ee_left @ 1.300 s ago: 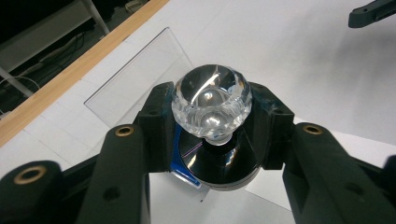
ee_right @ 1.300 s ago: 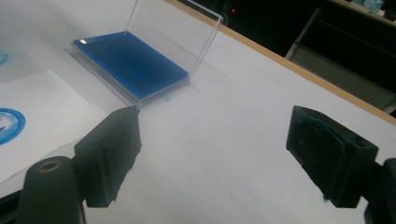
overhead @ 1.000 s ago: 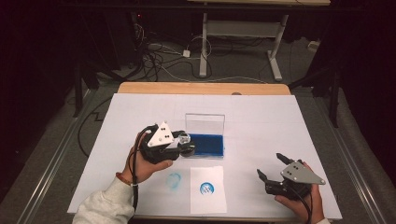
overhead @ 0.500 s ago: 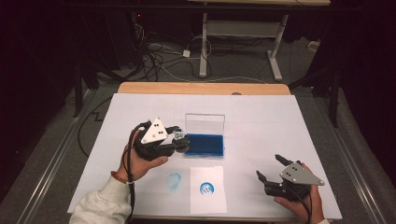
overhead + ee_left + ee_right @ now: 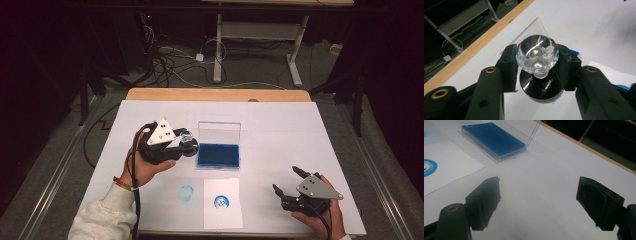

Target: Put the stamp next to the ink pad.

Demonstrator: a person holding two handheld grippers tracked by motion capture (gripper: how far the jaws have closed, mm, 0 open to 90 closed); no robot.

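While the left tool (image 5: 186, 145) stayed clamped on the crystal-knobbed stamp (image 5: 537, 53), lifted beside the blue ink pad (image 5: 218, 154), inking looked done. Next: carry it over the paper sheet (image 5: 222, 202) and press squarely. Right tool (image 5: 287, 182) rested on the bench (image 5: 280, 125), jaws apart.

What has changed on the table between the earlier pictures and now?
The left gripper, shut on the glass-knobbed stamp, has drawn back a little to the left, away from the blue ink pad, with the stamp in its jaws throughout. The right gripper stayed open near the table's front edge. The ink pad, the printed paper and the blue mark beside it did not move.
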